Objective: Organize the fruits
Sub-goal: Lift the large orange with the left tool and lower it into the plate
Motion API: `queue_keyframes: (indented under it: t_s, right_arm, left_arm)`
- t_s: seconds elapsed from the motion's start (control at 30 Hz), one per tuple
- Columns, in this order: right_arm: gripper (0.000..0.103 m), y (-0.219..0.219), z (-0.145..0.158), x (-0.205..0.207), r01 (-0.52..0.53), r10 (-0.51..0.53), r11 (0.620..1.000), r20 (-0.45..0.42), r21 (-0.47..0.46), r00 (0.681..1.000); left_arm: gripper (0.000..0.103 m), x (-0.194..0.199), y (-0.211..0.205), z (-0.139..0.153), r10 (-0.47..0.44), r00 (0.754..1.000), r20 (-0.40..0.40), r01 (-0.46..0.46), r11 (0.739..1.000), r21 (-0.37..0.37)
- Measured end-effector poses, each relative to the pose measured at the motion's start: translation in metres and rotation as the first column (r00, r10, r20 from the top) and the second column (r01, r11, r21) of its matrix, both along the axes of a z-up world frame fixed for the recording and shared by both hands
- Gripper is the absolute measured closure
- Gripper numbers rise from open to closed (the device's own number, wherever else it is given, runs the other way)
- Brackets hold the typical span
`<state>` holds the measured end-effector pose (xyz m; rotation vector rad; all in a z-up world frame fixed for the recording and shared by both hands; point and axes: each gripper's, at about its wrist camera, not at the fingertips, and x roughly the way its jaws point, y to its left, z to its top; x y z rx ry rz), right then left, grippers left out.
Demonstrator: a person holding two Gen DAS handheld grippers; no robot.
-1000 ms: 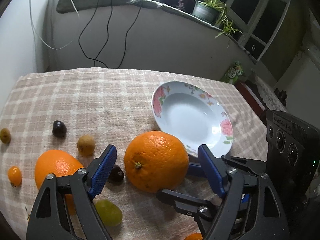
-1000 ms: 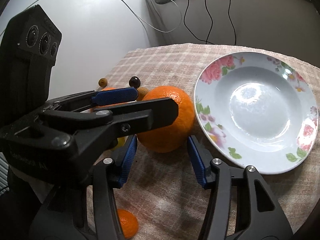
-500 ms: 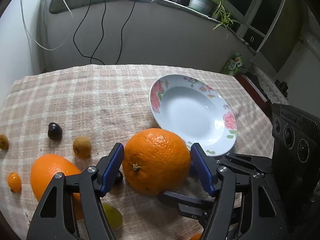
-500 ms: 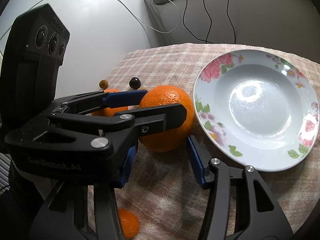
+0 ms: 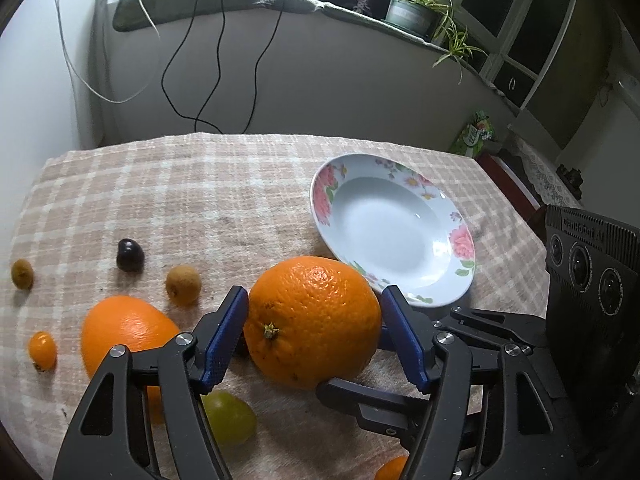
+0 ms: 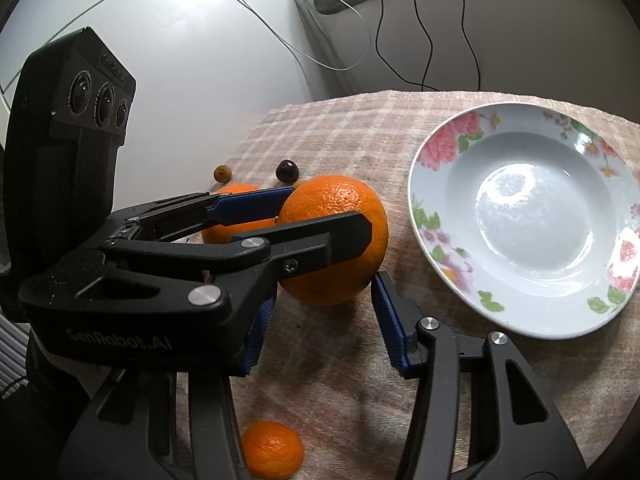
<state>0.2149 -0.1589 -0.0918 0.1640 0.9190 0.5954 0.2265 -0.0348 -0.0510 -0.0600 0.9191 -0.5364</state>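
Observation:
My left gripper [image 5: 314, 320] is shut on a big orange [image 5: 312, 322], its blue pads touching both sides; the orange looks just off the checked cloth. In the right wrist view the same orange [image 6: 340, 220] sits between the left gripper's fingers [image 6: 280, 200]. My right gripper [image 6: 320, 322] is open and empty, just behind the orange. A white floral plate [image 5: 436, 200] [image 6: 436, 184] stands empty to the right of the orange.
On the cloth to the left lie a second orange [image 5: 124, 332], a green grape [image 5: 230, 418], a brown longan [image 5: 184, 284], a dark cherry [image 5: 130, 255], a kumquat [image 5: 42, 350] and a small brown fruit [image 5: 22, 274]. A mandarin [image 6: 272, 452] lies near me.
My left gripper's jaws have closed onto the big orange and the gripper has risen a little. The right gripper stays open behind it.

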Motion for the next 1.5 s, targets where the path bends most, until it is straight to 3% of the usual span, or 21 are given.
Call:
queue_keyframes:
  t_s: [0.4, 0.77, 1.0, 1.2, 1.4, 1.5]
  right_arm:
    - [0.051, -0.015, 0.034, -0.010, 0.010, -0.012, 0.999, 0.065, 0.032, 0.998]
    - [0.051, -0.074, 0.042, 0.003, 0.089, -0.091, 0.995, 0.057, 0.049, 0.994]
    - [0.051, -0.098, 0.043, 0.017, 0.114, -0.114, 0.993, 0.052, -0.008, 0.992]
    - [0.052, -0.104, 0.035, 0.036, 0.119, -0.117, 0.992, 0.046, -0.050, 0.992]
    - [0.052, -0.099, 0.032, 0.047, 0.120, -0.112, 0.986, 0.068, -0.118, 0.991]
    - [0.052, -0.100, 0.039, 0.047, 0.142, -0.124, 0.978, 0.123, -0.150, 0.985]
  left_arm:
    - [0.034, -0.004, -0.016, 0.031, -0.019, 0.997, 0.070, 0.019, 1.000, 0.003]
    - [0.034, 0.019, -0.083, 0.031, -0.104, 0.992, 0.066, 0.102, 0.994, 0.039]
    - [0.034, 0.038, -0.108, 0.022, -0.125, 0.992, 0.030, 0.125, 0.992, 0.018]
    - [0.034, 0.050, -0.121, 0.014, -0.126, 0.992, 0.015, 0.125, 0.991, 0.043]
    - [0.035, 0.063, -0.125, 0.005, -0.114, 0.993, -0.015, 0.115, 0.992, 0.058]
    - [0.036, 0.066, -0.127, 0.002, -0.113, 0.993, -0.019, 0.114, 0.992, 0.061]
